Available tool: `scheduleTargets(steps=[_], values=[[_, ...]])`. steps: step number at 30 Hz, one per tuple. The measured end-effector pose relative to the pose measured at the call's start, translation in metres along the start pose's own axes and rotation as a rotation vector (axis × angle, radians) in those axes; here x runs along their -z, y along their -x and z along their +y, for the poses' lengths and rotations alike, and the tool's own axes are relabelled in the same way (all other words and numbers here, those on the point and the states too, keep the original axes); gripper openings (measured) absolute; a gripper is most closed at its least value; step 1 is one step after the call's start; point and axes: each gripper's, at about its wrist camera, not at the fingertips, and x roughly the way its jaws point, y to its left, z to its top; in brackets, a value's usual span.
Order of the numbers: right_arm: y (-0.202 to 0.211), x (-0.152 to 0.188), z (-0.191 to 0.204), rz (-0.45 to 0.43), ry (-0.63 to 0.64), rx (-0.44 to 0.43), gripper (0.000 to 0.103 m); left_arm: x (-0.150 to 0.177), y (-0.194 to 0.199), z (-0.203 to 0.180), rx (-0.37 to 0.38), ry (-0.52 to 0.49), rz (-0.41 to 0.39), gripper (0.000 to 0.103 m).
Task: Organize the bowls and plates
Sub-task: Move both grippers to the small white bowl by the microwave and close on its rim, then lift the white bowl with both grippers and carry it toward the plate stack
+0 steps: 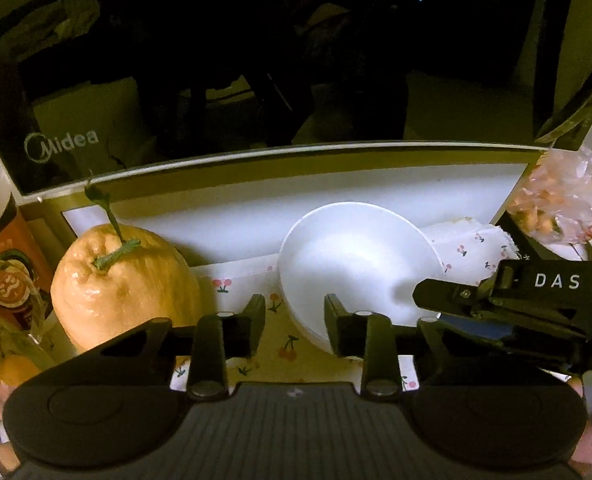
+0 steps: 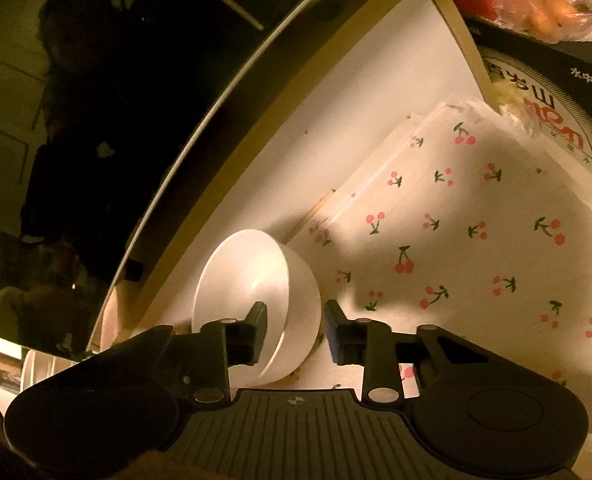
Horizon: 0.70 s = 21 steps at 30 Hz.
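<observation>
A white bowl (image 1: 352,264) stands on a cherry-print cloth (image 1: 248,280) in front of a Midea appliance. My left gripper (image 1: 294,324) is open, its fingers on either side of the bowl's near-left rim, not closed on it. My right gripper (image 2: 295,330) is open over the bowl's (image 2: 252,276) rim, one finger inside and one outside. In the left wrist view the right gripper (image 1: 428,294) reaches in from the right, its tip over the bowl's right edge.
A large yellow citrus fruit (image 1: 124,284) sits left of the bowl. The dark glass Midea door (image 1: 256,80) stands behind. A plastic bag of orange snacks (image 1: 560,204) and a dark printed box (image 2: 544,92) lie right. More white dishes (image 2: 44,364) show at far left.
</observation>
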Motion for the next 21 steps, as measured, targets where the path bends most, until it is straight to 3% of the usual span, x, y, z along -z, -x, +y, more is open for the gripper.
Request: scheduleTargets(steps=[3,5,21], values=[[-0.003,0.000,0.001,0.007,0.001,0.001,0.016,0.000,0.000,0.000,0.007,0.004,0.007,0.018],[-0.002,0.001,0.002,0.005,0.009,0.006,0.016,-0.001,-0.001,-0.001,0.009,0.002,0.006,0.014],[0.030,0.007,0.022,0.005,0.037,0.030,0.016,0.001,0.033,-0.002,0.003,0.003,-0.005,0.013]])
